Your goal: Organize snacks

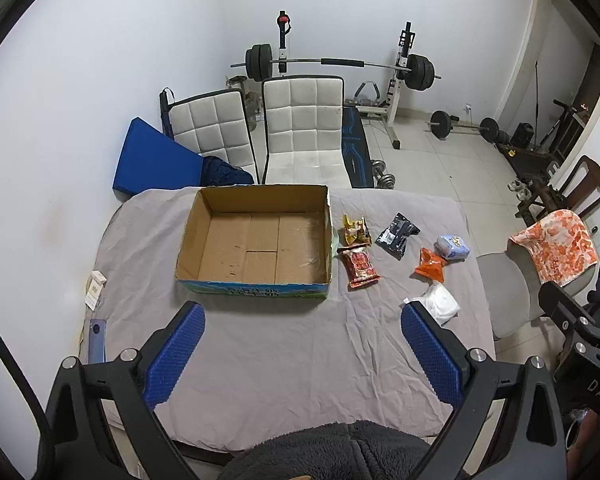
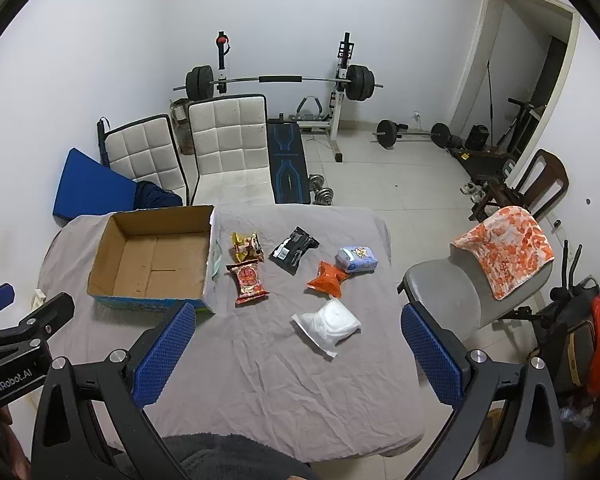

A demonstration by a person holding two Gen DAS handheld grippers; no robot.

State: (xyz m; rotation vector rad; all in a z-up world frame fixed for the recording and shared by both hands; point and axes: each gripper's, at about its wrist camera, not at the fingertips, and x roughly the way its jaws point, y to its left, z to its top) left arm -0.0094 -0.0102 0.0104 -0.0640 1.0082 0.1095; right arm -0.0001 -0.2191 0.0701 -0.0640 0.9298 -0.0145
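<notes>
Fingers of the left gripper [image 1: 302, 340] and right gripper [image 2: 298, 340] stand wide apart, holding nothing, above the grey-clothed surface [image 1: 280, 360]. Beyond lie a white packet [image 2: 327, 326], orange [image 2: 327, 277] and red [image 2: 250, 277] packets, then blue [image 2: 358, 259], black [image 2: 294, 249] and yellow [image 2: 246, 246] ones, right of the empty cardboard box [image 1: 260, 280].

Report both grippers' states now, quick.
Left gripper: open, holding nothing, above the table.
Right gripper: open, holding nothing.
</notes>
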